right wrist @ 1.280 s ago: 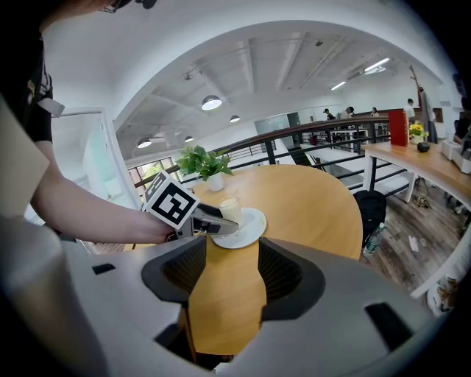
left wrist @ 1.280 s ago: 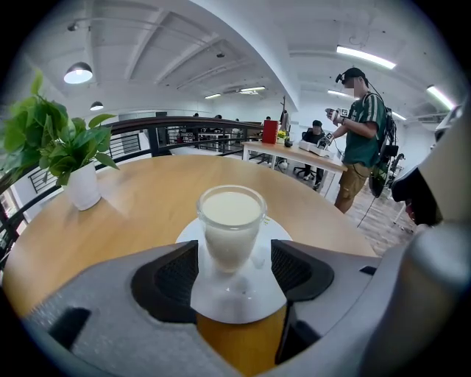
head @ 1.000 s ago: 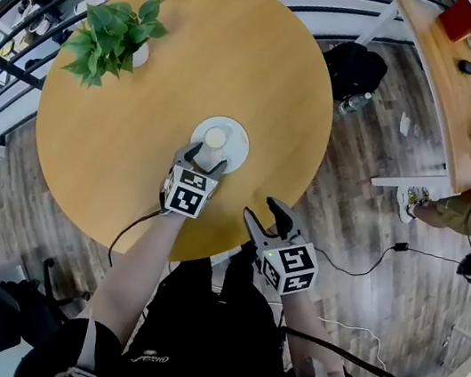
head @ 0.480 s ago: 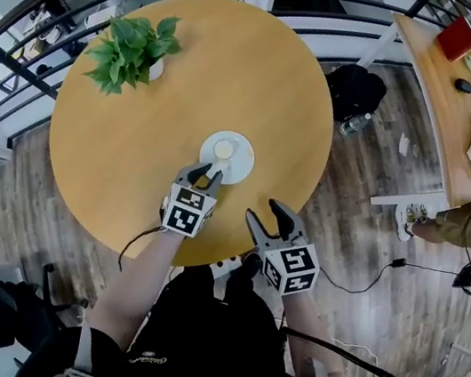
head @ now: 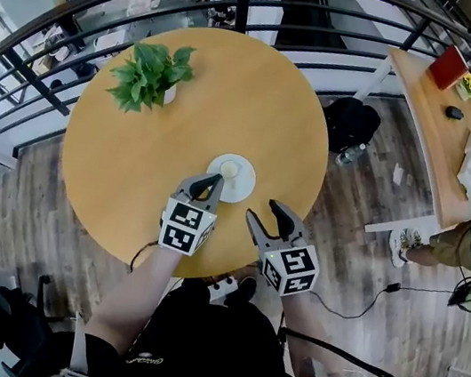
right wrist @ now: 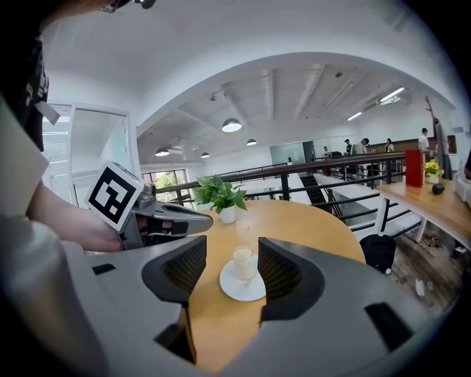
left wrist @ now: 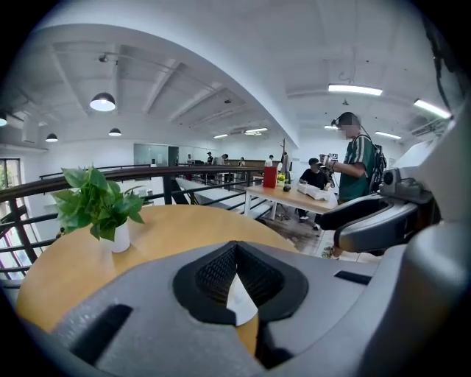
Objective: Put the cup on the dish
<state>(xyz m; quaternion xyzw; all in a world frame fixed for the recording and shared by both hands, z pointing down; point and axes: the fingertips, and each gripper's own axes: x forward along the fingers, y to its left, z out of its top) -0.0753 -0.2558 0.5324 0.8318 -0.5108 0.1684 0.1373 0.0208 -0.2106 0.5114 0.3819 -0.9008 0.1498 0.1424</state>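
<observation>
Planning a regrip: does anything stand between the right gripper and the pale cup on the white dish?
Nothing visible: bare round wooden tabletop lies between the open right gripper and the pale cup on its round white dish.

The left hand-held gripper (head: pixel 209 184) has drawn back and up from the cup (head: pixel 230 169), which a second ago stood between its open jaws. Those jaws have just been closing and now meet with nothing between them. The cup, on the dish (head: pixel 242 188), now stands free just ahead of the tips.
</observation>
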